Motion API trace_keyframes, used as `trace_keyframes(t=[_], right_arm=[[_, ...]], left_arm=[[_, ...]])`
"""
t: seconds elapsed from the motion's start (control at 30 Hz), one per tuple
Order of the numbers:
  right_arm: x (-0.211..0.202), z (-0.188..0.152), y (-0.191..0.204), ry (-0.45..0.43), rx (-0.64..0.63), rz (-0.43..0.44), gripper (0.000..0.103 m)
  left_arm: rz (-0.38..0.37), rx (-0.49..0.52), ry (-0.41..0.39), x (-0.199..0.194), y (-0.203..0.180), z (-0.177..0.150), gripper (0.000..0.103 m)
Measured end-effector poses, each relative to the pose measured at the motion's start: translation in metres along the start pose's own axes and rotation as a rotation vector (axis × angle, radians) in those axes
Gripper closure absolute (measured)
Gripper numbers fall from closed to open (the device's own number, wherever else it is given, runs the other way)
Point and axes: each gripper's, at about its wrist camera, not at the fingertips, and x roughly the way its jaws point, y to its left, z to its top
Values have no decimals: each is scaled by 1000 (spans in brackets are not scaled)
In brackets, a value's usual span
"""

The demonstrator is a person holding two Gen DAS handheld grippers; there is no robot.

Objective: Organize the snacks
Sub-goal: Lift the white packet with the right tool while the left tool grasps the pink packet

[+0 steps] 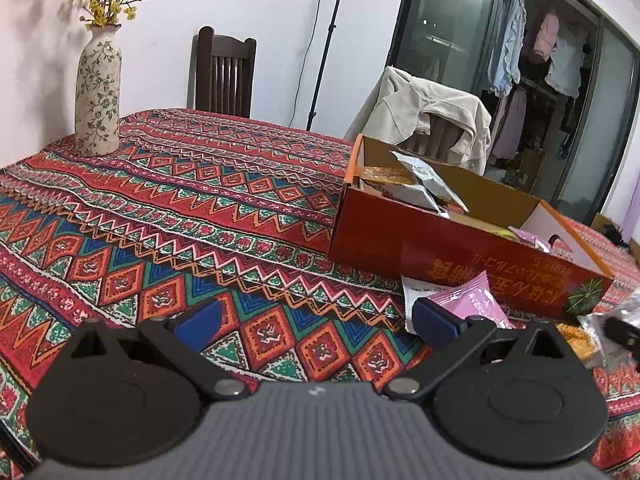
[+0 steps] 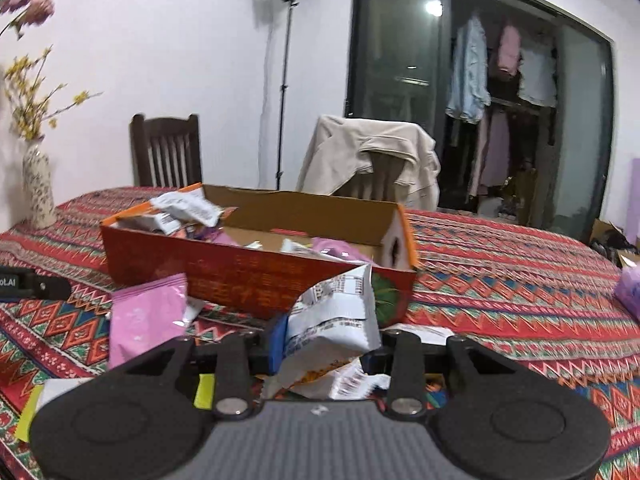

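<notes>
A red cardboard box (image 1: 440,246) with several snack packets inside stands on the patterned tablecloth; it also shows in the right wrist view (image 2: 240,268). My left gripper (image 1: 316,320) is open and empty, low over the cloth, left of the box. A pink packet (image 1: 472,304) lies by its right finger. My right gripper (image 2: 324,344) is shut on a white snack packet (image 2: 336,312), held just in front of the box's near wall. More packets lie under it. A pink packet (image 2: 146,316) lies to its left.
A flowered vase (image 1: 98,92) with yellow branches stands at the table's far left. A dark chair (image 1: 224,76) and a chair draped with a beige jacket (image 1: 424,116) stand behind the table. Yellow and white packets (image 2: 36,404) lie at the near left.
</notes>
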Motion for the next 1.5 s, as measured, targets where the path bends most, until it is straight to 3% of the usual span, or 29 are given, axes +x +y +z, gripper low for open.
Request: trace_keyframes(t=[0.43,0.67,0.97,1.33,1.4,1.5], right_arm=[[-5,-12,-29,-31,154,58,68],[-8,-12,-33,-42,181,62,68],[-9,-13,-38,-47,210,36,68],[-6,-13,-36,-42,203,43,68],[-5,-12,-36,-40,203,45,68],[-4,-13,-36,-33,204,44,68]], left_arm=[[-2,146,-1,-11,-61,12,0],[-14,147,79,4,-95,10,0],[33,155,122,25,-127,10,0],[105,166,184,46,-136,-10,0],[101,159,185,46,-134,-10,6],[78,142,193,45,-131,-9,24]])
